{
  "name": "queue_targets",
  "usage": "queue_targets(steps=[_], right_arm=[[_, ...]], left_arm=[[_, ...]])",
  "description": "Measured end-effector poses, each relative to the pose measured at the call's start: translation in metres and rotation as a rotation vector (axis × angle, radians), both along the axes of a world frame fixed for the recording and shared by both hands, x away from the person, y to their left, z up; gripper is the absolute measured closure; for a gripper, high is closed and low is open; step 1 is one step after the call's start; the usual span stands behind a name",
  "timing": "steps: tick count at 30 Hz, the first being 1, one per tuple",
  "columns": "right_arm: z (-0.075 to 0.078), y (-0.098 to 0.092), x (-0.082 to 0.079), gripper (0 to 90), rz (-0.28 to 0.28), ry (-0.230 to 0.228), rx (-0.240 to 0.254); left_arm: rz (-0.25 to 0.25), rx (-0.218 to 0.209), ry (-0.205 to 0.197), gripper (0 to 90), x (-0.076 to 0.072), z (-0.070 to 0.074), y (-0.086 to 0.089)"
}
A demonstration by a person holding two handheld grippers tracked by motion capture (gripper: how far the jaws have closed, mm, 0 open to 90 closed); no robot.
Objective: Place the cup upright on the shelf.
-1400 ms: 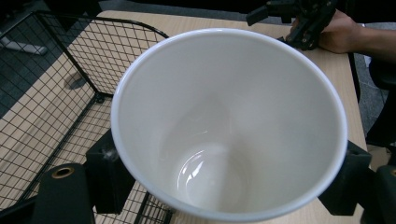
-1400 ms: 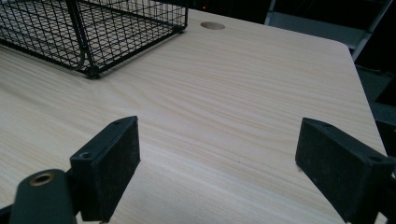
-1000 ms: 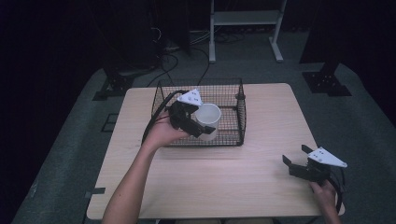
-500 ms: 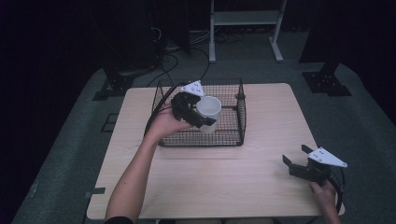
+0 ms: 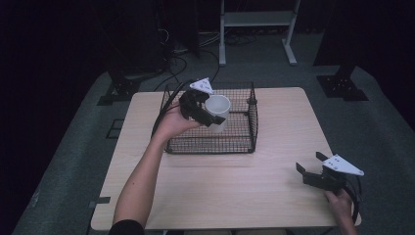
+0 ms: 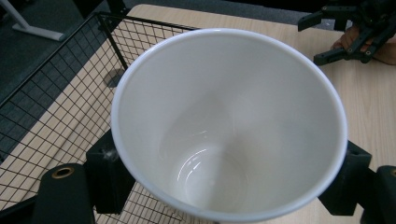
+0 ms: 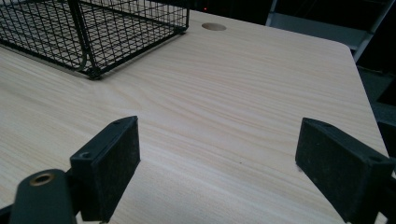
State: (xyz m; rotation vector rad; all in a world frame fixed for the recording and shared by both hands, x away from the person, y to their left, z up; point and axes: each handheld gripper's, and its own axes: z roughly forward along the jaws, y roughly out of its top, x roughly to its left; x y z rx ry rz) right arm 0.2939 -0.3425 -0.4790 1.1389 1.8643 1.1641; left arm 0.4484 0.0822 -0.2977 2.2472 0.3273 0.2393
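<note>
Since the earlier frame the left claw (image 5: 209, 113) has carried the white cup (image 5: 217, 112) a little farther up the high view, deeper over the wire basket (image 5: 210, 146), while the right claw (image 5: 309, 166) has kept its place. Left claw is clamped on the cup, one jaw on each side of its wall; in the left gripper view the cup (image 6: 229, 126) is empty and tilted, its mouth facing the camera. Right claw (image 7: 219, 172) stands wide open with nothing between its jaws, low over the bare wooden worktop (image 5: 274, 191) at the lower right of the high view, well apart from the basket.
</note>
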Motion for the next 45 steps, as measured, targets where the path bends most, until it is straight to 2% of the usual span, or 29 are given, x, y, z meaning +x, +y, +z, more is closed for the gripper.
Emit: queue_targets(steps=[26, 45], right_arm=[[0.000, 0.000, 0.000, 13.1, 0.003, 0.001, 0.003], [0.000, 0.000, 0.000, 13.1, 0.006, -0.001, 0.003]], left_arm=[[0.060, 0.021, 0.037, 20.7, 0.039, -0.024, -0.005], [0.099, 0.032, 0.064, 20.7, 0.059, -0.046, -0.007]])
